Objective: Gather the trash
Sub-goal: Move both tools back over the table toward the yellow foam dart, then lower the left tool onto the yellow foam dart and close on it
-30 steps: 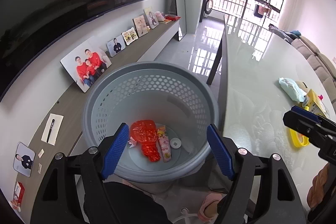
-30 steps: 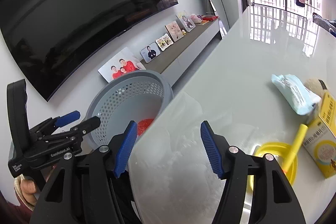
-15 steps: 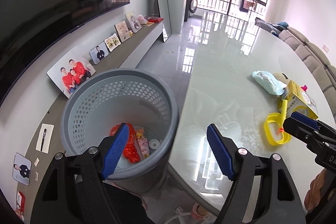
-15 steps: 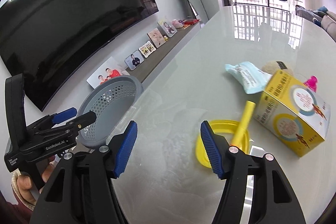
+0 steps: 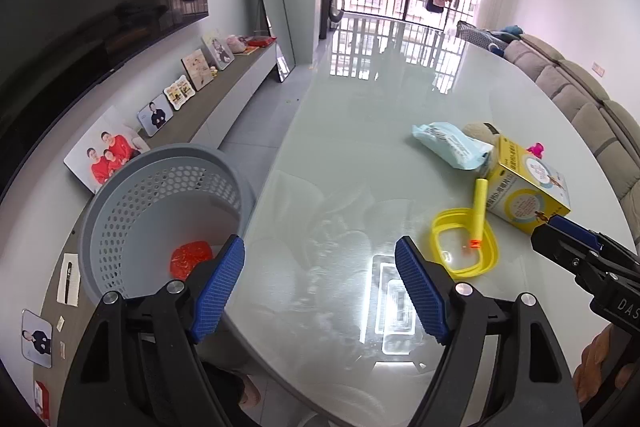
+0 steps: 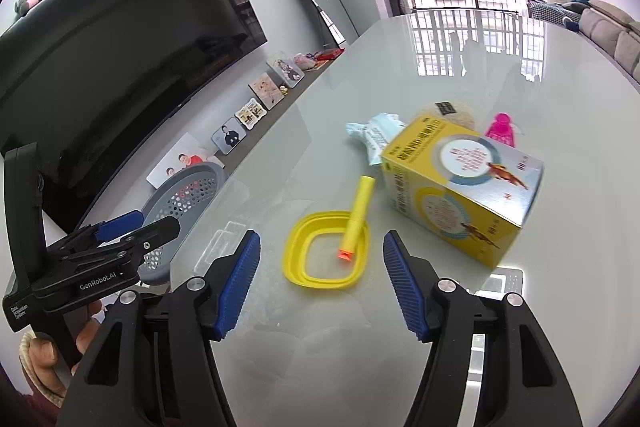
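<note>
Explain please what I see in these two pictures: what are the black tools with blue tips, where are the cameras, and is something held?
These are two hand-held grippers, not a robot; a person holds one in each hand. Each picture comes from a wide-angle camera mounted on one gripper, looking forward along its fingers. The left gripper and right gripper are both open and hold nothing. On the glossy table lie a yellow ring-shaped lid with a yellow foam dart across it, a yellow box, a light blue packet and a small pink item. Beside the table stands a grey perforated basket with red trash inside.
</note>
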